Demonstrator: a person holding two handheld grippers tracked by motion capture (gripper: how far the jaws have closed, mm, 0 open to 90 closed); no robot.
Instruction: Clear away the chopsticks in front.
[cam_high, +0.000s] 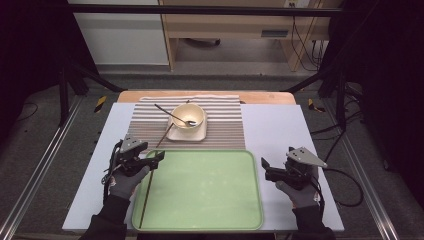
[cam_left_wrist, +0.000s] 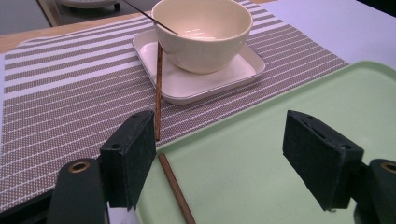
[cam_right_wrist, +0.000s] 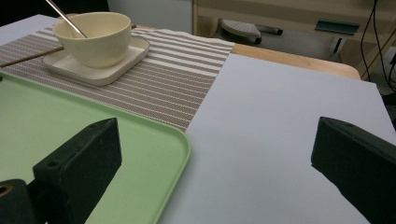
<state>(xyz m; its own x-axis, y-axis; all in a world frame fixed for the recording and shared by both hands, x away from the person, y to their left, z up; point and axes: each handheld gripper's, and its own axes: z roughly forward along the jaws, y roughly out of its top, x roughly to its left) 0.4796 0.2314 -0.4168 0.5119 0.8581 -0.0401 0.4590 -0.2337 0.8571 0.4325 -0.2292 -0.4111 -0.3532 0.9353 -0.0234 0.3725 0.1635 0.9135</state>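
Observation:
A brown chopstick (cam_high: 146, 192) (cam_left_wrist: 175, 186) lies in the green tray (cam_high: 210, 195) (cam_left_wrist: 261, 154) along its left side. A second chopstick (cam_high: 164, 135) (cam_left_wrist: 159, 88) rests with its far end on the square plate (cam_high: 187, 134) (cam_left_wrist: 210, 77) and its near end on the mat. A cream bowl (cam_high: 188, 116) (cam_left_wrist: 203, 32) stands on that plate with a spoon (cam_high: 175, 116) in it. My left gripper (cam_high: 156, 159) (cam_left_wrist: 219, 135) hovers open over the tray's near-left corner, nothing between its pads. My right gripper (cam_high: 266, 169) (cam_right_wrist: 217, 140) stands open by the tray's right rim, empty.
A striped placemat (cam_high: 225, 125) (cam_right_wrist: 173, 79) lies behind the tray under the plate. Pale blue board (cam_high: 280, 130) (cam_right_wrist: 280, 130) covers the table, bare to the right of the tray. Black frame posts stand at both sides, and cables trail at the far right.

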